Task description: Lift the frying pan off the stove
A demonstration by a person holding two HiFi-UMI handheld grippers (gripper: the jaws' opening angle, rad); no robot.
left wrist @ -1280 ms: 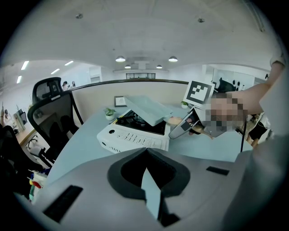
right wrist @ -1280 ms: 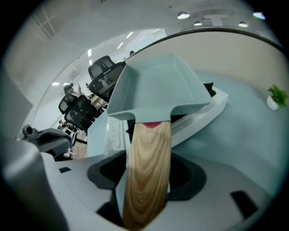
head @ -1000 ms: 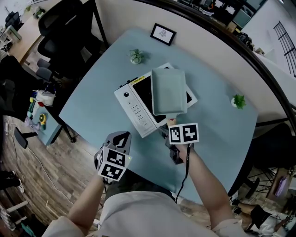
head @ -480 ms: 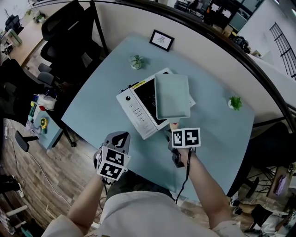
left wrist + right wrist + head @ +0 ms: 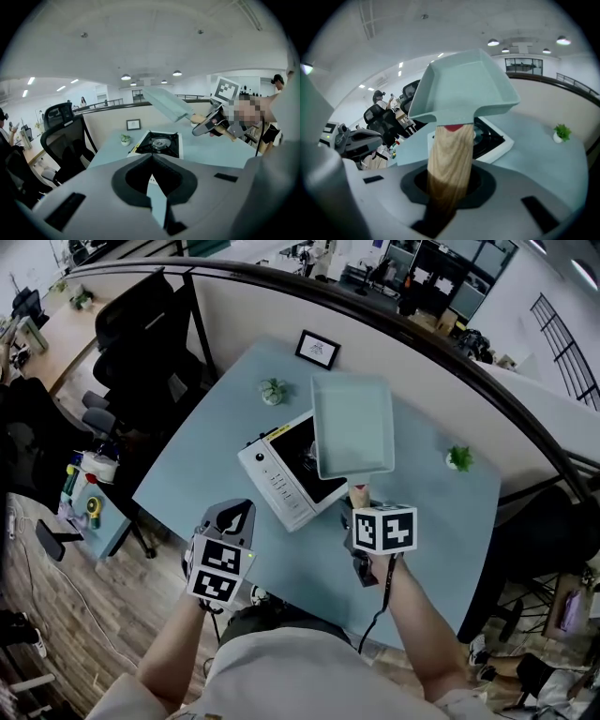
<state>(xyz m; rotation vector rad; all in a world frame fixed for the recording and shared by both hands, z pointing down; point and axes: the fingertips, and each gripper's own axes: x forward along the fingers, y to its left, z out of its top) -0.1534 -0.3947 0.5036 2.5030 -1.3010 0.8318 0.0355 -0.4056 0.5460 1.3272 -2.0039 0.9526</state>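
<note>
The pale blue-green square frying pan (image 5: 352,426) hangs in the air above the far right part of the white stove (image 5: 273,486), tilted, clear of the black burner (image 5: 305,457). My right gripper (image 5: 359,501) is shut on its wooden handle (image 5: 450,159), which runs out from between the jaws to the pan (image 5: 464,84). My left gripper (image 5: 234,517) hovers off the table's near edge, shut and holding nothing. From the left gripper view I see the raised pan (image 5: 166,103), the stove (image 5: 161,143) and the right gripper (image 5: 211,125).
On the light blue table (image 5: 441,521) stand a framed picture (image 5: 318,349) at the far edge, a small plant (image 5: 273,390) beside the stove and another plant (image 5: 458,458) at the right. Office chairs (image 5: 141,324) and a partition wall surround the table.
The pan has risen off the stove and shifted away from me, uncovering the burner. My right gripper rose with it. The left gripper has barely moved.
</note>
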